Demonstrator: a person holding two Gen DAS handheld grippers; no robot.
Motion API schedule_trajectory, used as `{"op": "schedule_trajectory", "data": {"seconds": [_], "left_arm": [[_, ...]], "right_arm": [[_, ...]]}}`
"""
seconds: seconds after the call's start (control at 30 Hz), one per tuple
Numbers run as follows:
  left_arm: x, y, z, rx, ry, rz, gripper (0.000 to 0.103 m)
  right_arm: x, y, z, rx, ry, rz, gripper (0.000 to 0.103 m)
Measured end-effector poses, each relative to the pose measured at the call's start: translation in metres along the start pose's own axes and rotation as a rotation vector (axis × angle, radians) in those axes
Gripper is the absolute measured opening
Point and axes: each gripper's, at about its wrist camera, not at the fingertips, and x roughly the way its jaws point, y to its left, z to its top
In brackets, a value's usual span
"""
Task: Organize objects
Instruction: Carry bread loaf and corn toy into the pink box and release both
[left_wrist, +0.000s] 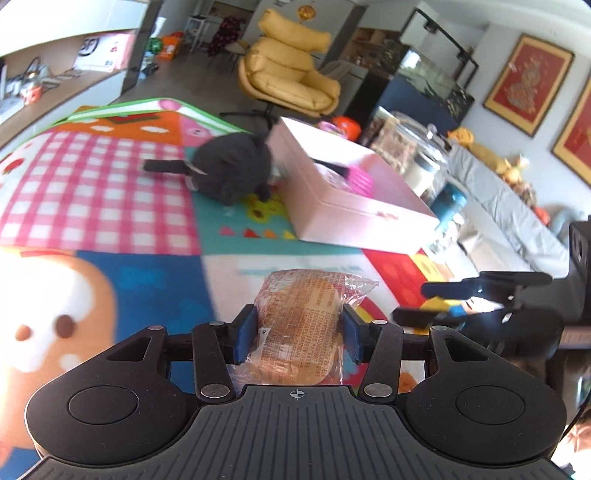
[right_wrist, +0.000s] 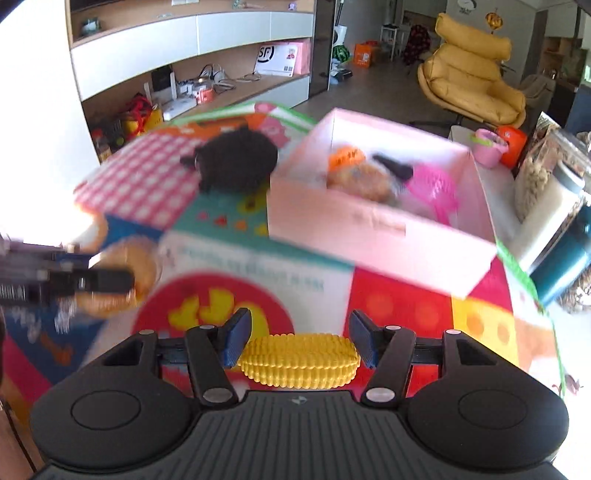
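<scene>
My left gripper (left_wrist: 300, 334) is shut on a wrapped bread bun (left_wrist: 303, 314), its blue pads pressing the clear wrapper on both sides. My right gripper (right_wrist: 300, 338) is shut on a yellow toy corn cob (right_wrist: 299, 360), held crosswise by its ends. In the right wrist view the left gripper (right_wrist: 110, 282) shows blurred at the left with the bun (right_wrist: 125, 258). In the left wrist view the right gripper (left_wrist: 424, 302) shows at the right with the corn (left_wrist: 439, 304). The pink box (right_wrist: 376, 229) lies ahead on the play mat; it holds an orange toy (right_wrist: 345, 157), a bun and a pink scoop (right_wrist: 437, 188).
A black plush toy (left_wrist: 232, 166) lies on the colourful play mat (left_wrist: 103, 184) left of the pink box (left_wrist: 354, 214). A yellow lounge chair (left_wrist: 291, 70) stands behind. Jars and a teal container (right_wrist: 565, 254) crowd the right side. Shelves (right_wrist: 192, 66) line the far left wall.
</scene>
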Motion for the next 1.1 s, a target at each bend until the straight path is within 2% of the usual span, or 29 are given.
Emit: {"op": "schedule_trajectory", "data": {"seconds": [0.13,0.2,0.27,0.53,0.67,0.8,0.83,0.9,0.93,1.1], "left_arm": [[0.009,-0.02,-0.005,0.062,0.017,0.04,0.053],[0.009,-0.024,-0.007,0.07,0.022,0.064,0.053],[0.009,-0.025,-0.007,0.071,0.023,0.081,0.053],[0.01,-0.031,-0.008,0.099,0.029,0.099,0.053],[0.012,-0.034,-0.009,0.111,0.028,0.101,0.053],[0.012,-0.035,-0.011,0.116,0.031,0.095,0.053],[0.012,-0.036,-0.011,0.121,0.031,0.097,0.053],[0.013,-0.039,-0.012,0.133,0.032,0.098,0.053],[0.012,-0.04,-0.012,0.139,0.033,0.098,0.053],[0.011,-0.047,-0.011,0.176,0.019,0.076,0.053]], "right_arm": [[-0.003,0.007,-0.021,-0.051,-0.074,0.008,0.059],[-0.002,0.009,-0.027,-0.061,-0.093,0.014,0.066],[-0.002,0.009,-0.034,-0.066,-0.11,0.011,0.079],[-0.004,-0.002,-0.06,0.022,-0.115,0.014,0.092],[-0.015,-0.006,-0.072,0.049,-0.132,0.017,0.092],[-0.025,0.003,-0.085,0.021,-0.157,0.023,0.092],[-0.026,0.005,-0.086,0.012,-0.163,0.019,0.09],[-0.027,0.009,-0.086,0.0,-0.166,0.016,0.078],[-0.027,0.01,-0.084,0.0,-0.16,0.021,0.067],[-0.032,0.01,-0.076,0.012,-0.19,0.01,0.067]]}}
